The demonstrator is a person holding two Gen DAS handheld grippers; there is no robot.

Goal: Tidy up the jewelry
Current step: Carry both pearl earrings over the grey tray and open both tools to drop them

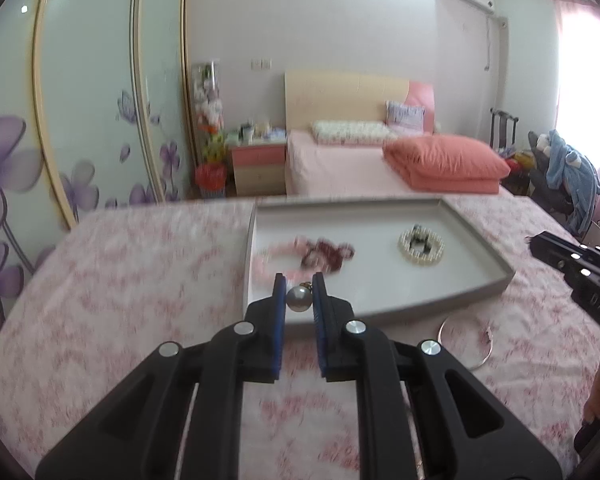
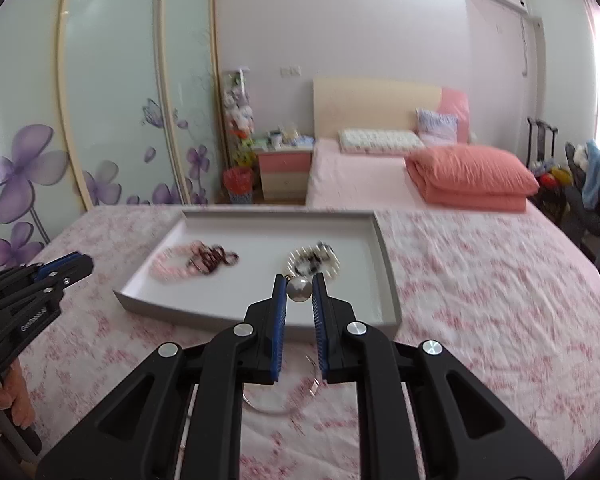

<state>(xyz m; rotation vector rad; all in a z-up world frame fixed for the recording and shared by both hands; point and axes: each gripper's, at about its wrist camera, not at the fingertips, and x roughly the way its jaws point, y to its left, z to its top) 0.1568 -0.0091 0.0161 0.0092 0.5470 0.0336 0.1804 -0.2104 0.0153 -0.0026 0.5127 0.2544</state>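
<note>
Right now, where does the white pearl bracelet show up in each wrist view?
Left wrist view: pearl bracelet lies in the right part of the grey tray, right of the pink beads.
Right wrist view: pearl bracelet is blurred, just beyond the right gripper.
Shared landmark: the grey tray.

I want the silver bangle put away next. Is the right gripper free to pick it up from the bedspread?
Probably not yet: the right gripper is shut on a pearl earring, so its jaws are occupied. The silver bangle itself lies uncovered on the bedspread, beside the tray.
</note>
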